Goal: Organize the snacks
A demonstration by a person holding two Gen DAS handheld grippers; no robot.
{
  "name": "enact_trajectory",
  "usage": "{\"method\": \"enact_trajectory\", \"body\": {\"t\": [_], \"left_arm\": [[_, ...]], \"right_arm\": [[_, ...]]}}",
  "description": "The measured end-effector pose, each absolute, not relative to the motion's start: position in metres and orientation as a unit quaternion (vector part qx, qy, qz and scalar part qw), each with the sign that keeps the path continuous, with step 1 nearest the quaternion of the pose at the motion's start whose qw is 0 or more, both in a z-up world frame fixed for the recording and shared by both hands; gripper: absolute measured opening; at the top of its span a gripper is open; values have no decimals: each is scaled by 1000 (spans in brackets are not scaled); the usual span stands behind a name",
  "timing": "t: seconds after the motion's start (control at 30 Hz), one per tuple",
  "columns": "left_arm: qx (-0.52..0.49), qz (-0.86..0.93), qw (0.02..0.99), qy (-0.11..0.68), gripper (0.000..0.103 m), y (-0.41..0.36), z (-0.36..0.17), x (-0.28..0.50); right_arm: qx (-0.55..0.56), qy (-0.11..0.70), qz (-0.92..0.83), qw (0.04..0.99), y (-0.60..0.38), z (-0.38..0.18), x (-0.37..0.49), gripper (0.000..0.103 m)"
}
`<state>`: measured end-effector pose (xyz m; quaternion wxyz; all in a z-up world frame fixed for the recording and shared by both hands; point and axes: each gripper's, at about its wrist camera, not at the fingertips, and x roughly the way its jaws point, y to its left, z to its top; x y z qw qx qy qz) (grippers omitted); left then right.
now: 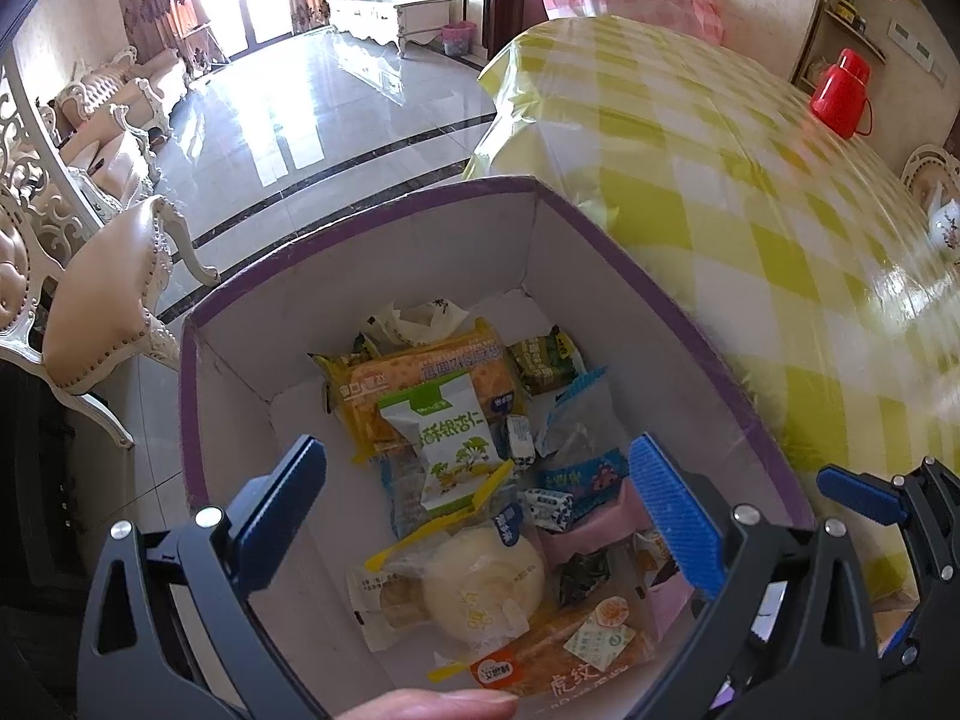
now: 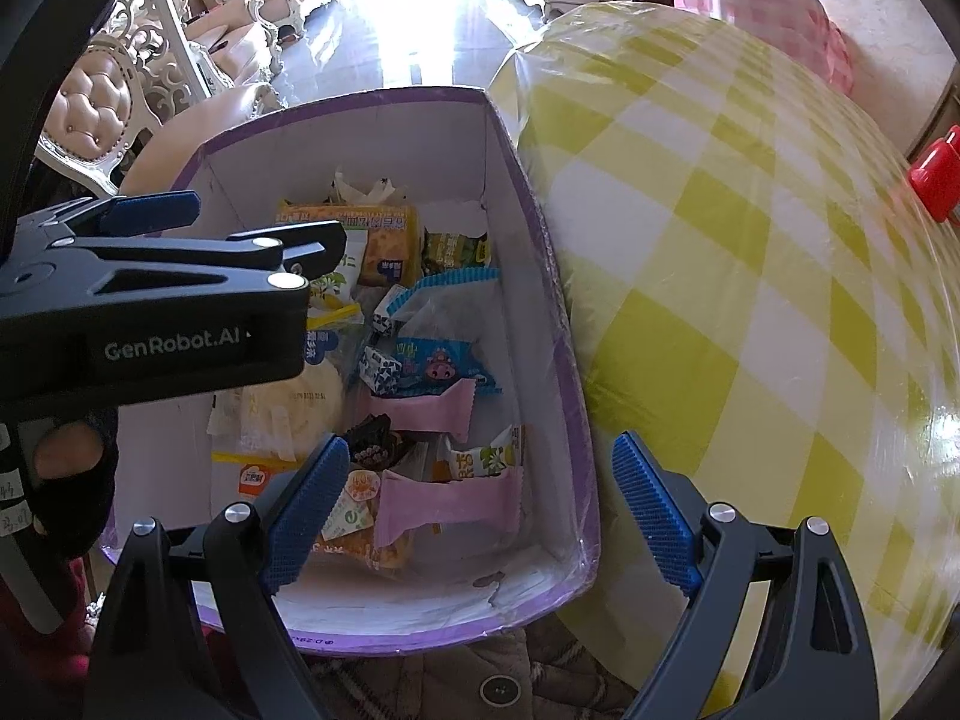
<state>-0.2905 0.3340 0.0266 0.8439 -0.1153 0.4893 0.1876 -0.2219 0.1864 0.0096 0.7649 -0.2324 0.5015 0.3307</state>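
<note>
A white cardboard box with a purple rim [image 1: 660, 288] stands against the table's edge, filled with several wrapped snacks. Among them are a white-and-green packet [image 1: 444, 450], an orange cracker pack [image 1: 420, 378] and a round pale bun in clear wrap [image 1: 480, 582]. The right wrist view also shows the box [image 2: 564, 360], with pink packets [image 2: 444, 498] and a blue packet [image 2: 432, 366] inside. My left gripper [image 1: 480, 504] hovers open over the box, holding nothing. My right gripper [image 2: 480, 516] is open and empty above the box's near right corner. The left gripper [image 2: 270, 219] is beside it.
A table with a yellow-and-white checked cloth [image 1: 750, 210] lies right of the box, bearing a red thermos [image 1: 840, 93] and a white teapot [image 1: 945, 222]. A padded chair [image 1: 102, 324] stands to the left. A thumb [image 1: 432, 705] shows at the bottom edge.
</note>
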Motion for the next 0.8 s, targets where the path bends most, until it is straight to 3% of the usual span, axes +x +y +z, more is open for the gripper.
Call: {"method": "enact_trajectory", "body": {"t": [0.8], "left_arm": [[-118, 188, 839, 496, 101, 335, 19, -292]], "right_arm": [[-234, 508, 330, 760, 187, 1, -225, 87]]}}
